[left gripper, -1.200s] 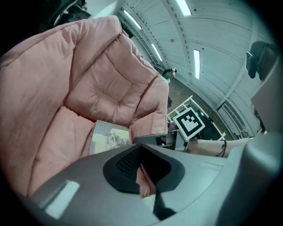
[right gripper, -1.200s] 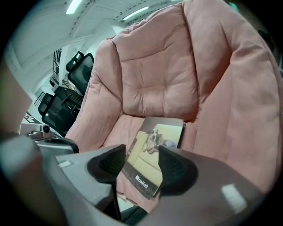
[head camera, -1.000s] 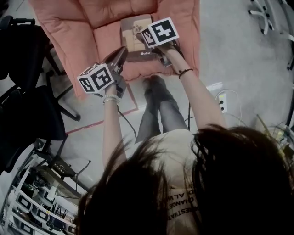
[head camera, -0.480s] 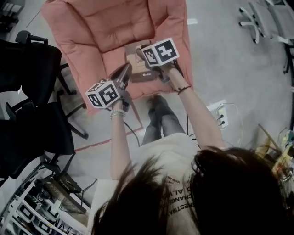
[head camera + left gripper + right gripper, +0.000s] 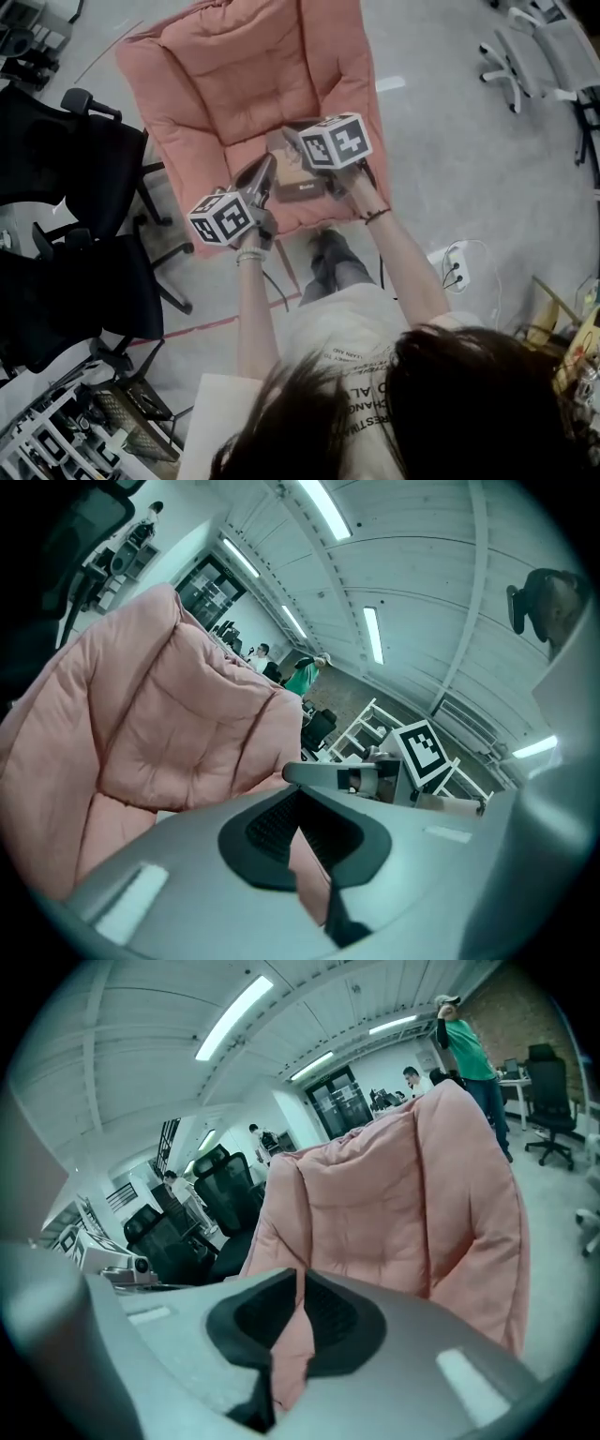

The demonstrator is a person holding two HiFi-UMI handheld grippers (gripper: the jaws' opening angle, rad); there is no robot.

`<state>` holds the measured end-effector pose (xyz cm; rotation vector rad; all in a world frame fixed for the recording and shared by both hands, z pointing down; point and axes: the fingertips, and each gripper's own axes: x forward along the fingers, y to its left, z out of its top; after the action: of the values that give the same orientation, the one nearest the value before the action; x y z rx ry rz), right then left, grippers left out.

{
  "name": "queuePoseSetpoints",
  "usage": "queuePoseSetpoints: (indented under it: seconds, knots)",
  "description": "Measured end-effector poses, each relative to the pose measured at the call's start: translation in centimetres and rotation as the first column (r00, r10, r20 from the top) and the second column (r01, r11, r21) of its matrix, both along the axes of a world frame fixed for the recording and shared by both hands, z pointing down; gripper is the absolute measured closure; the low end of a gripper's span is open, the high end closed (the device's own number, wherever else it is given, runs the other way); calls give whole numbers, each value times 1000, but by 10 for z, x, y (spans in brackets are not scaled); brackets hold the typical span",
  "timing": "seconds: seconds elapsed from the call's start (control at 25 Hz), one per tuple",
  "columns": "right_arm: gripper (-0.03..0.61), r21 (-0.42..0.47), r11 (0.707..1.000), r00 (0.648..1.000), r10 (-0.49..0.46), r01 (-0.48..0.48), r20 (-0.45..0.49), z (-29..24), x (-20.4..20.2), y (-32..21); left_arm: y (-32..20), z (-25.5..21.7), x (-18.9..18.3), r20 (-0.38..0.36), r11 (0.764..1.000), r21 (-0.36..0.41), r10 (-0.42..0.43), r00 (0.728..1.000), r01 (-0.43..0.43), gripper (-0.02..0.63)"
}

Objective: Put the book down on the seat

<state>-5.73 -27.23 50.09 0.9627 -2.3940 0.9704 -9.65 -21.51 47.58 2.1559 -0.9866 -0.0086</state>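
- The person's dark hair point(image 5: 469, 403) fills the bottom of the head view, above a light printed shirt point(image 5: 347, 328). Both bare forearms reach forward from there.
- The left gripper point(image 5: 296, 789) is held in front of the pink armchair. Its jaws are closed tip to tip, with only a thin wedge of pink cushion showing behind the tips. Nothing is between them.
- The right gripper point(image 5: 302, 1274) is held beside it, to the right. Its jaws have just been closing and now meet at the tips. Nothing is between them either; only pink padding shows through the sliver behind.
- In the left gripper view the right gripper's marker cube point(image 5: 427, 752) shows close by on the right.
- The book point(image 5: 292, 173) lies flat on the seat point(image 5: 234, 161), near the front edge and right of the middle. From above it sits between the two grippers, and the right cube covers its far right corner. Neither pair of jaws has hold of it.
- The armchair point(image 5: 244, 66) has a quilted back and padded arms rising around the seat.
- Black office chairs point(image 5: 84, 187) stand just left of the armchair.
- A white power strip point(image 5: 453, 267) with cables lies on the grey floor to the right, and a red line point(image 5: 225, 323) runs across the floor.
- Farther off, a person in a green top point(image 5: 464, 1040) stands behind the armchair under long ceiling lights.
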Motion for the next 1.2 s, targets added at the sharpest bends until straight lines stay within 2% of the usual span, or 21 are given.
queuePoseSetpoints:
  seconds: [0.6, 1.2]
  knots:
    - [575, 151, 988, 989, 12, -34, 144, -85, -2, 13, 2, -73, -4, -15, 989, 145, -35, 999, 36, 626]
    - [575, 286, 958, 967, -65, -8, 245, -150, -10, 47, 12, -128, -9, 29, 960, 281, -14, 999, 5, 626]
